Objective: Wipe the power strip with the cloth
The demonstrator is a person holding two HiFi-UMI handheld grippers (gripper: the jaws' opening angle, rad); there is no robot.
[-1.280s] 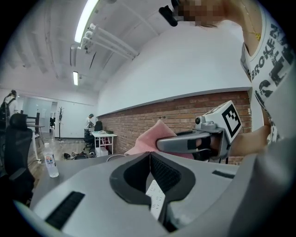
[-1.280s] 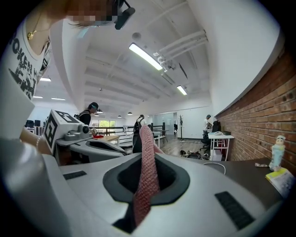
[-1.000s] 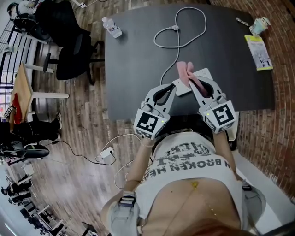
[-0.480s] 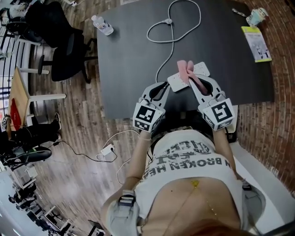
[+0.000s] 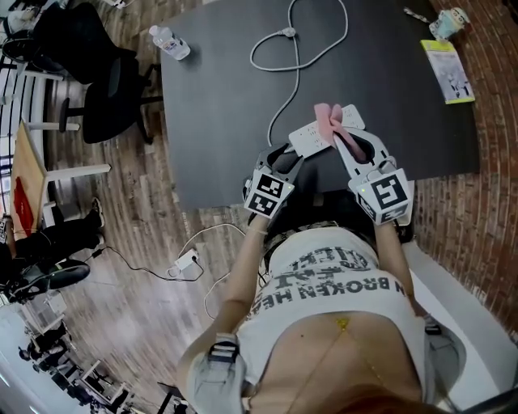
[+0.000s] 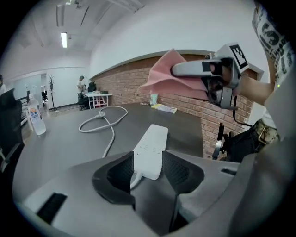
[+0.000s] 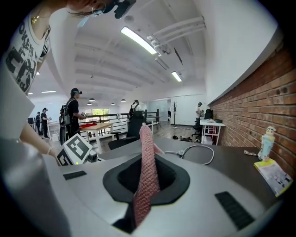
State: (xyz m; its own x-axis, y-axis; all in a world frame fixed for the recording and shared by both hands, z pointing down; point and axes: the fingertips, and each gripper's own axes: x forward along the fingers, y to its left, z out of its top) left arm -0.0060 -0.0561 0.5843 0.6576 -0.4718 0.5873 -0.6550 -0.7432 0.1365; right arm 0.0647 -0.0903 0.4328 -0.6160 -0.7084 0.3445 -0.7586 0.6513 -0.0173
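A white power strip lies on the dark table near its front edge. In the left gripper view the power strip has its near end and cable between the fingers of my left gripper. Those jaws have just been opening and stand apart around it. My left gripper sits low at the strip's near-left end. My right gripper is shut on a pink cloth, which hangs over the strip's right end. In the right gripper view the cloth stands up between the closed jaws.
The strip's white cable loops across the table's far half. A water bottle stands at the far left corner; a yellow booklet and a small figurine are at the far right. An office chair stands left of the table.
My left gripper has sunk toward the table and its jaws have parted around the strip's near end. The right gripper with the cloth has come down slightly.
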